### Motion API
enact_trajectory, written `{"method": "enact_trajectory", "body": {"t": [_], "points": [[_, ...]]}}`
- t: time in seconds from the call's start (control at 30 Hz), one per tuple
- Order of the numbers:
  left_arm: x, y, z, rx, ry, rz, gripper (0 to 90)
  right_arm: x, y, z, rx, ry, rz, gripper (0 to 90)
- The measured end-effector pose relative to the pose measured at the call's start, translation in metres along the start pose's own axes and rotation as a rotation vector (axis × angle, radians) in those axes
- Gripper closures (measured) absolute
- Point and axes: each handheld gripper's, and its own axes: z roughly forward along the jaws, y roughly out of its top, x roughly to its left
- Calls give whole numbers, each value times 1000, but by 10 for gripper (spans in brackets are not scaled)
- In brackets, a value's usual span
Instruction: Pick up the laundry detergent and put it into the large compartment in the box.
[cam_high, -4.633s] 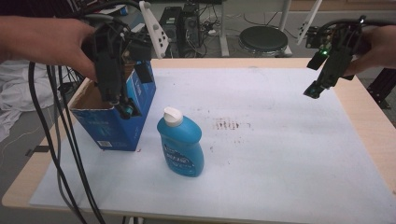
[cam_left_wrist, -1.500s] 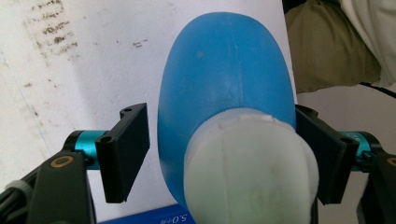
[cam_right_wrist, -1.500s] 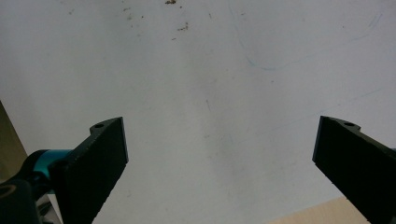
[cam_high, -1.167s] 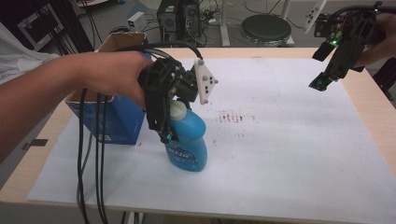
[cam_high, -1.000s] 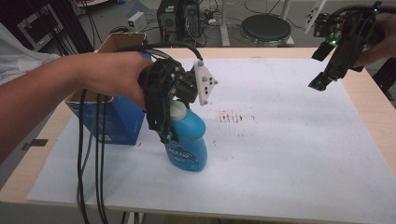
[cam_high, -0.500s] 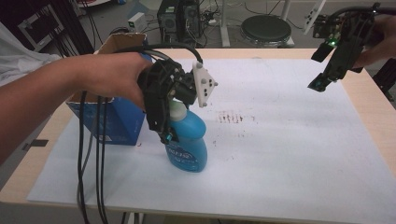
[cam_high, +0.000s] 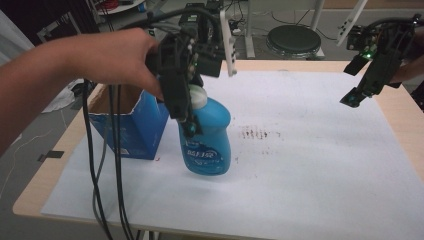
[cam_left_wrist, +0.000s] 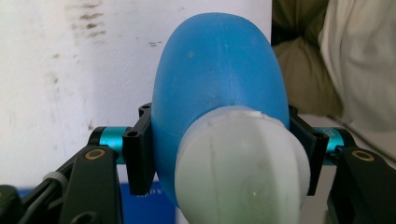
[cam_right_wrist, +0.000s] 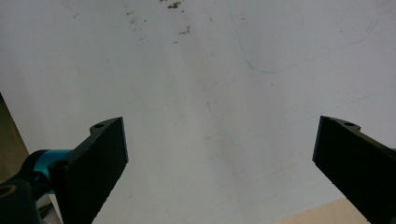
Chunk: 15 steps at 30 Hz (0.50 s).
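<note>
My left gripper (cam_high: 187, 117) is shut on a blue bottle (cam_high: 207, 137) just below its white cap (cam_high: 196, 96). The bottle leans, cap toward the box, and its base seems just above the white sheet (cam_high: 310, 170). In the left gripper view the black jaws press both sides of the bottle (cam_left_wrist: 219, 70) behind the cap (cam_left_wrist: 243, 168). My right gripper (cam_high: 356, 92) hangs open above the sheet's far right edge, held by a hand. In the right gripper view its jaws stand wide apart over bare sheet (cam_right_wrist: 219, 158).
An open blue box (cam_high: 131, 125) stands just left of the bottle. Dark smudges (cam_high: 260, 134) mark the sheet to the bottle's right. Black cables (cam_high: 97, 170) hang from the left gripper over the table's front left. Bare wooden table rim (cam_high: 400, 107) shows at the right.
The left gripper moved from the blue box to the bottle and shut on it. In the last half second the bottle rose a little and tipped. The right gripper hardly moved.
</note>
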Motion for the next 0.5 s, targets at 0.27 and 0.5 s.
{"method": "enact_trajectory", "body": {"t": [0.27,0.5], "points": [[-2,3,-45,-25,93,-148,381,1,-3,-4,-12,-6,-7,23],[4,-2,-74,-39,152,-404,381,2,-5,-6,-17,-9,-7,23]]}}
